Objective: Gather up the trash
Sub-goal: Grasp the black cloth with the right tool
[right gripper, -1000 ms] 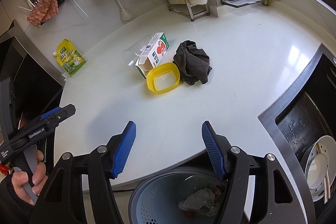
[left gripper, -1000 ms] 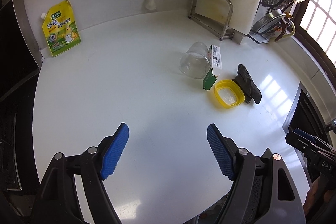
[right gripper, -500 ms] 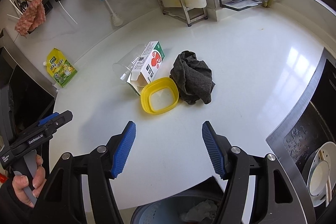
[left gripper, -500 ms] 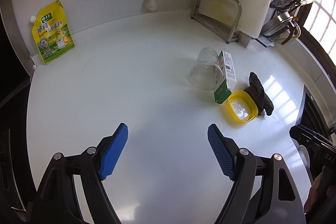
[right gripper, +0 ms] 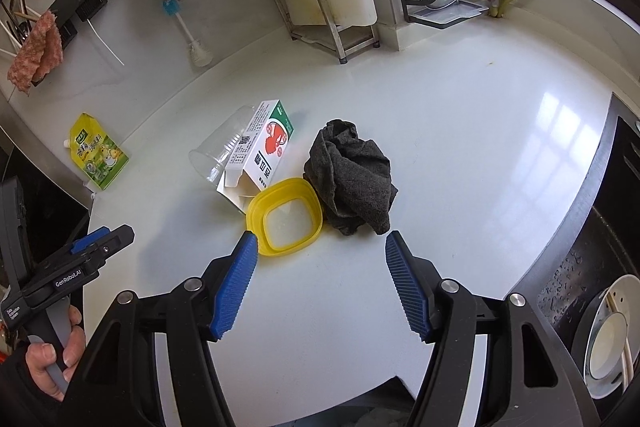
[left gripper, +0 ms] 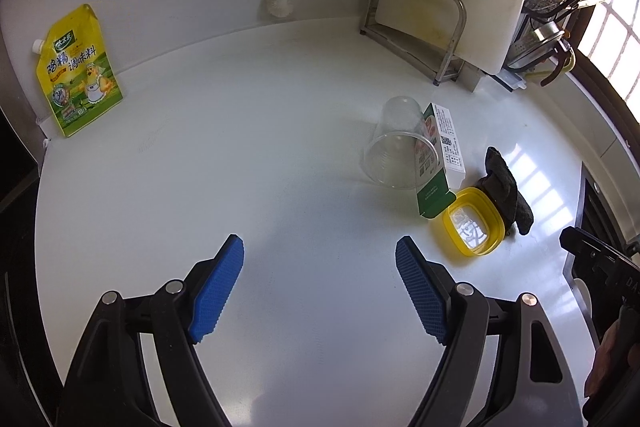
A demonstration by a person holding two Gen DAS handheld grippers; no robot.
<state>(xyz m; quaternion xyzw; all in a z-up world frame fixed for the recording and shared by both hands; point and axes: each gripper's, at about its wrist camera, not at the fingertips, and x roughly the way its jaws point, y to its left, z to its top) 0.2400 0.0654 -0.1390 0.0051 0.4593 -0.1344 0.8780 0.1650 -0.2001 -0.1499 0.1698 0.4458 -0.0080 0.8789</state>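
Our right gripper (right gripper: pixel 318 239) hangs with fingers wide and empty, just short of the yellow lid (right gripper: pixel 285 215) on the tabletop (right gripper: pixel 460 131). The lid touches the carton (right gripper: pixel 262 151), cup (right gripper: pixel 218 151) and dark cloth (right gripper: pixel 352 177). Our left gripper (left gripper: pixel 320 245) is likewise wide, over bare tabletop.

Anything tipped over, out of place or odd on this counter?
Yes: the clear plastic cup lies on its side against an opened carton, also lying down, with a yellow lid and crumpled dark cloth beside them.
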